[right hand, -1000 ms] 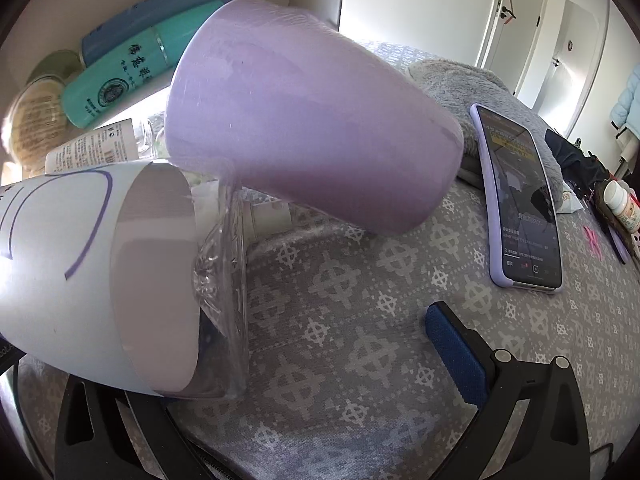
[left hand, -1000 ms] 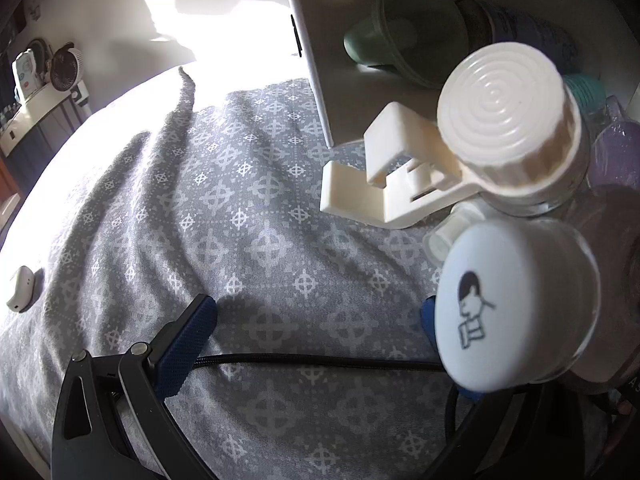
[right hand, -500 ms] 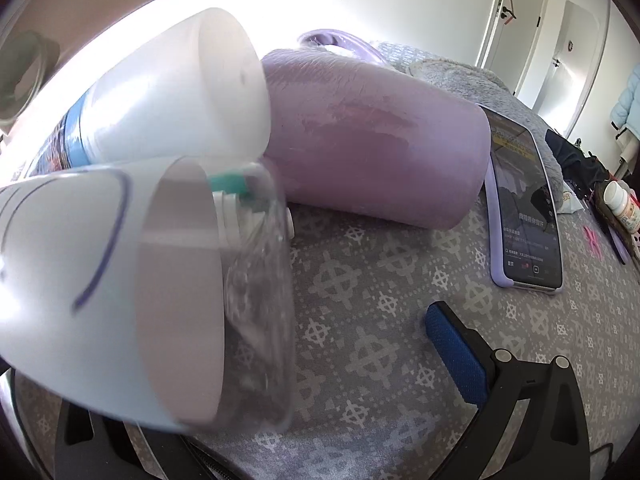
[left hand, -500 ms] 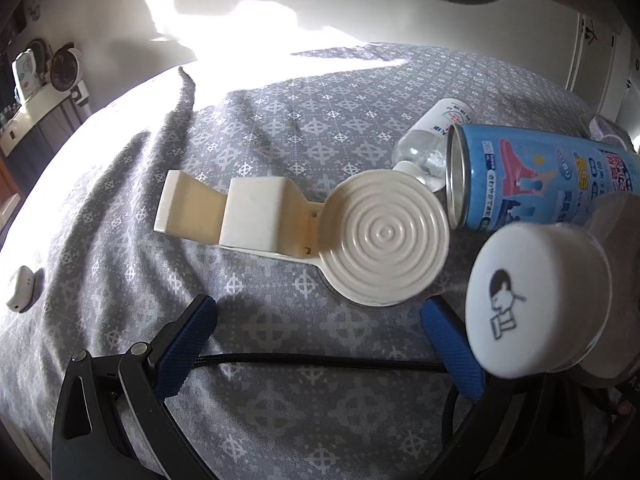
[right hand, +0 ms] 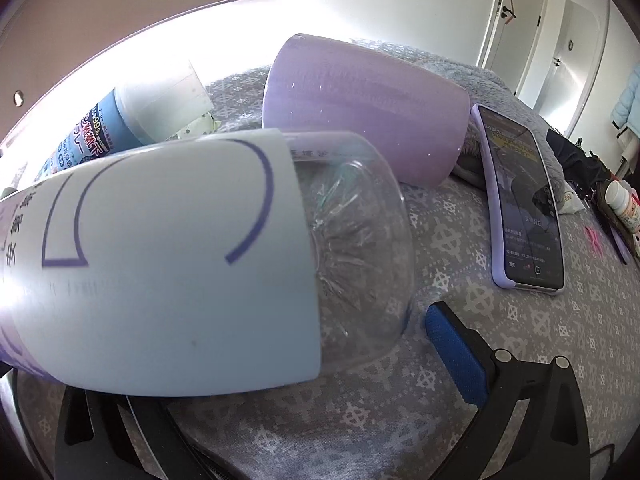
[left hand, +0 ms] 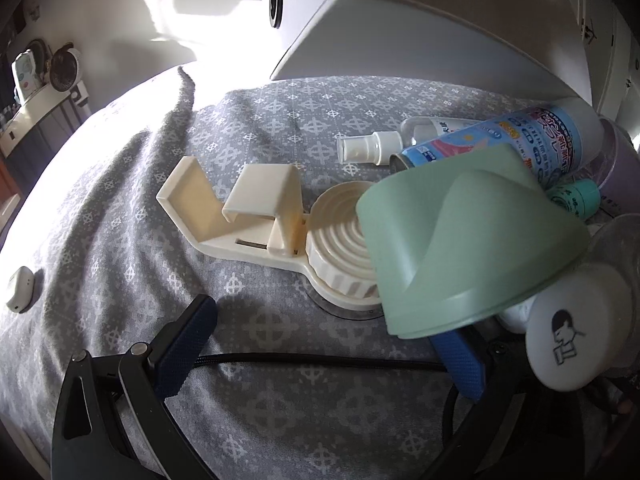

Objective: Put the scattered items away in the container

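The left gripper [left hand: 320,344] is seen with its blue-padded fingers [left hand: 188,344] spread wide apart, nothing held between them; a black cable [left hand: 304,360] runs across the gap. Just beyond it, a cream plastic holder with a ribbed round base [left hand: 280,232] lies on the grey patterned bedspread [left hand: 120,208]. A pale green plastic cup [left hand: 472,248], tilted on its side, overlaps the ribbed base and hides part of the right finger. Behind the cup, a blue-labelled spray can [left hand: 520,140], a small clear spray bottle with a white nozzle [left hand: 376,146] and a teal tube [left hand: 576,200] are piled together. A white round lid bearing a black cartoon figure [left hand: 568,344] sits at the right edge. The white container [left hand: 420,28] is seen tipped and raised above the heap, its underside facing the camera, none of the items inside it.

The right gripper [right hand: 280,340] is also spread open, one blue pad [right hand: 456,356] visible at the right; the left finger is hidden by a large clear plastic bottle with a pale label [right hand: 180,264] lying across the foreground. Whether the bottle touches the fingers cannot be told. Behind it, a lilac plastic cup [right hand: 360,108] lies on its side, with the spray can to its left. A smartphone in a lilac case [right hand: 520,200] rests on the bedspread to the right, near the cup.
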`<state>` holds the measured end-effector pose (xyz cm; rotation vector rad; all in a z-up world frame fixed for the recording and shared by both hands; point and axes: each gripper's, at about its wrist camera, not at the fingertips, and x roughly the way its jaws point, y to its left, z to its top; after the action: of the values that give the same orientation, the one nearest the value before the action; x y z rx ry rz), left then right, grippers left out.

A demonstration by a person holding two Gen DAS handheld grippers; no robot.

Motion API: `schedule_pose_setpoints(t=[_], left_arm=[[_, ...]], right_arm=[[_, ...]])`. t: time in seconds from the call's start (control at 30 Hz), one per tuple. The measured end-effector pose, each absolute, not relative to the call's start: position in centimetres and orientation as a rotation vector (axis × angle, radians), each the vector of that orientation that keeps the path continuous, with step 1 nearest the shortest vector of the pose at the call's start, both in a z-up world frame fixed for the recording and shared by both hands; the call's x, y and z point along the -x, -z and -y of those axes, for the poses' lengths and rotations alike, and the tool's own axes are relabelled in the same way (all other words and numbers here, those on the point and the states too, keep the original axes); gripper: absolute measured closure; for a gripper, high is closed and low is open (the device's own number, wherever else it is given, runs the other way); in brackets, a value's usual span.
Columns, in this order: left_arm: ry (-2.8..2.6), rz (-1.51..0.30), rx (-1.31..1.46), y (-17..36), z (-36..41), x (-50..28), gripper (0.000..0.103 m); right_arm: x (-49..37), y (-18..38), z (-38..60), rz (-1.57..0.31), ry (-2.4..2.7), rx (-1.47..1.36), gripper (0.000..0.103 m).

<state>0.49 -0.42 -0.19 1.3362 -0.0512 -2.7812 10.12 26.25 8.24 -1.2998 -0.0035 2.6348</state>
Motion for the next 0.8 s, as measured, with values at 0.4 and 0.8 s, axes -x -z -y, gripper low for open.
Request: schedule_pose_setpoints(t=[0.4,0.8], left_arm=[[2.780,0.049,-1.341,0.0,-0.3,-0.9,0.000],[2.781,0.047,-1.340,0.0,-1.1,-1.5,0.000]], right_arm=[[-9.7,-8.3,-26.0,0.001,-2.635,1.302,0.000],[-9.3,-8.2,-26.7,0.003,-2.633,1.302,0.000]])
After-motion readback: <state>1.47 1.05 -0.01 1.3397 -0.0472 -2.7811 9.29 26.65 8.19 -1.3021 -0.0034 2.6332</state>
